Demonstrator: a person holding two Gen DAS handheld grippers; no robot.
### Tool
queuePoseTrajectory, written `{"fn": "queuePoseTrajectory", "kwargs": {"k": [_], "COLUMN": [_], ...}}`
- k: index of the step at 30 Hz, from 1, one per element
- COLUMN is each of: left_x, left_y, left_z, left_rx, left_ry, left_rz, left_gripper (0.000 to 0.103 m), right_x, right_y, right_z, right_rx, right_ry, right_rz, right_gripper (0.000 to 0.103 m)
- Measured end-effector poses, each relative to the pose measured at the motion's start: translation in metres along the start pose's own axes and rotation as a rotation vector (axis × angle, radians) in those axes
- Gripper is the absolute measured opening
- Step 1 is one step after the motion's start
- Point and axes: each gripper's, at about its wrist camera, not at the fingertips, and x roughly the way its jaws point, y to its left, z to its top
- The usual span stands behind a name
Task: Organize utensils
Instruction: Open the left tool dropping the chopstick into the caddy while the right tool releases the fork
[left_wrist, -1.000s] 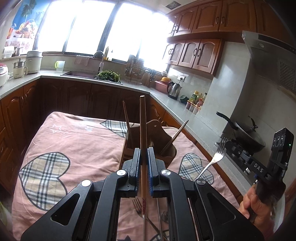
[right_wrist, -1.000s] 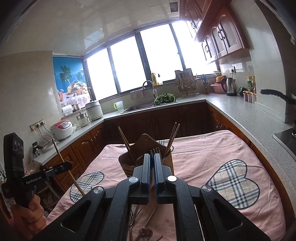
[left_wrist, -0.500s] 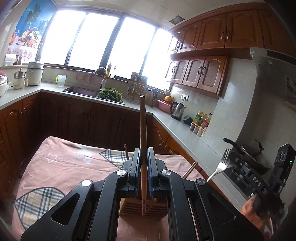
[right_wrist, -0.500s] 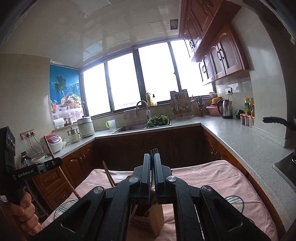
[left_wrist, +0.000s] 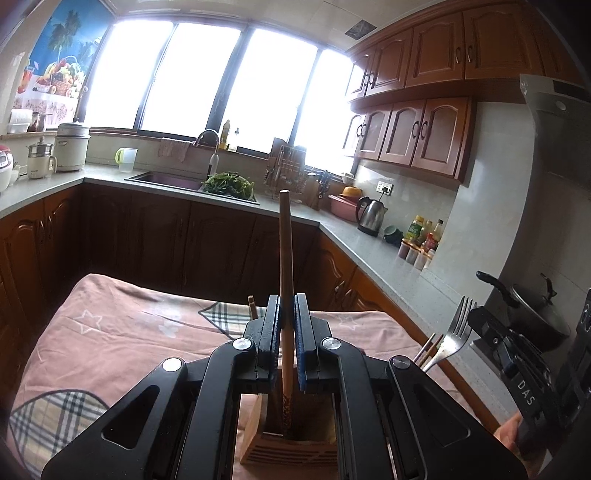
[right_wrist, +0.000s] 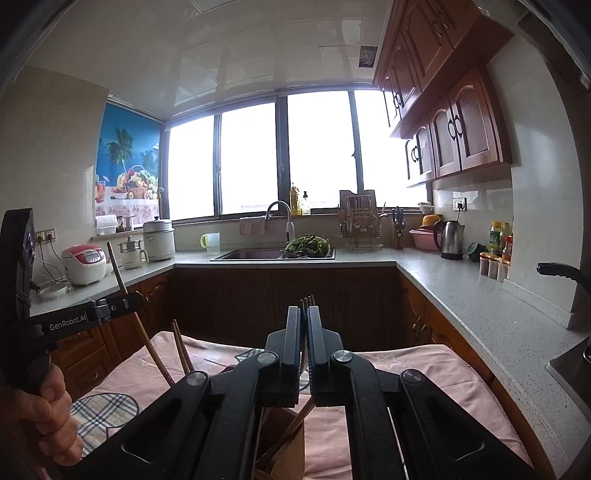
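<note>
Left wrist view: left hand-held gripper (left_wrist: 285, 328) clamps a wooden chopstick (left_wrist: 284, 258) upright, lower end over the wooden utensil holder (left_wrist: 284, 443) on the pink-clothed desk (left_wrist: 122, 332). Right hand-held gripper (right_wrist: 303, 343) pinches a fork (left_wrist: 456, 330), probably above the same holder.

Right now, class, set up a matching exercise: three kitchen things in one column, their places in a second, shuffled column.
Things:
1. wooden chopstick
2. fork
3. electric kettle

Places:
A. on the grey counter, beside the pink basin
B. clamped in the right gripper
C. clamped in the left gripper, above the wooden utensil holder

Pairs: 1-C, 2-B, 3-A
</note>
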Motion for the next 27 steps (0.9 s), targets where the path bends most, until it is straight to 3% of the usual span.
{"fn": "queuePoseTrajectory", "kwargs": {"k": [12, 24, 27], "left_x": [0.038, 0.043, 0.042], "left_y": [0.001, 0.002, 0.003], "left_z": [-0.046, -0.043, -0.043], "left_rx": [0.040, 0.037, 0.032], "left_ry": [0.122, 0.150, 0.160], "left_rz": [0.020, 0.022, 0.024], "left_gripper": [0.007, 0.007, 0.013], "right_x": [0.024, 0.028, 0.027], "right_y": [0.006, -0.003, -0.007], "right_z": [-0.043, -0.040, -0.038], "right_rx": [0.006, 0.050, 0.070], "right_ry": [0.127, 0.161, 0.156], "right_rz": [0.049, 0.075, 0.070], "right_gripper": [0.003, 0.006, 0.007]}}
